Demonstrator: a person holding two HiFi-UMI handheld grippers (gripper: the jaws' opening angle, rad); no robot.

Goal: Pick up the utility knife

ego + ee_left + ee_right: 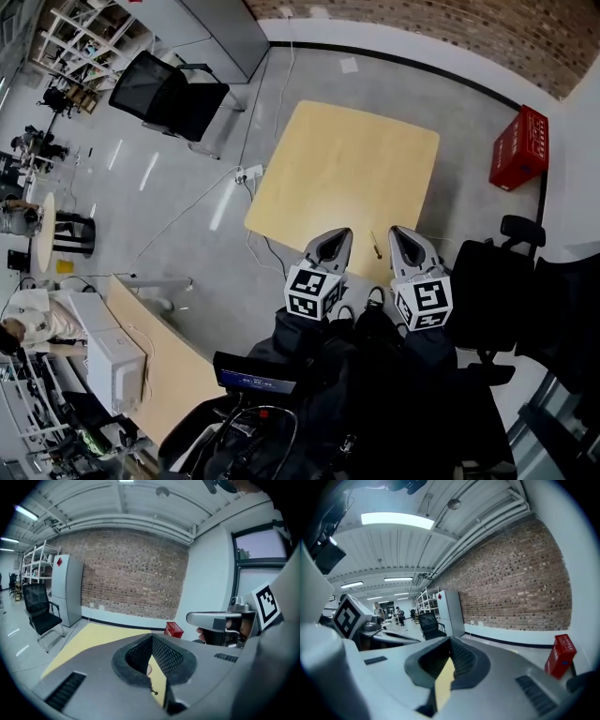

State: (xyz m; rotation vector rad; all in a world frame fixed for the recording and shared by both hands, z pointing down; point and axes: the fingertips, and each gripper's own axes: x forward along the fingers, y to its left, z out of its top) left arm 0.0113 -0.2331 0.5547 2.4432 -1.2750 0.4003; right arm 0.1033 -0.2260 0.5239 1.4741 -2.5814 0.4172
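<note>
The utility knife lay on the table close to its near edge. In the head view it was only a thin dark sliver, too small for blade or handle to be told apart. It sat in the gap between the two grippers, touching neither.

The left gripper hung over the table's near edge, left of the knife. Its own view showed the claw closed to a point with nothing clamped in it. Only a narrow wedge of yellow tabletop showed below the meeting tips. A tiny dark speck sat in that wedge, and whether it was the knife could not be made out.

The right gripper hung just right of the knife. Its claw was likewise pressed together and empty, with a slim strip of tabletop showing through. From the left gripper view its body appeared side-on, and the person's hand on it was mostly hidden.

Below the marker cubes, the person's arms and body merged into a dark mass in the head view, cut off by the bottom edge.

A red crate stood on the floor beyond the table's right corner. A black chair stood well away past the far left corner. A power strip lay on the floor beside the left edge.
</note>
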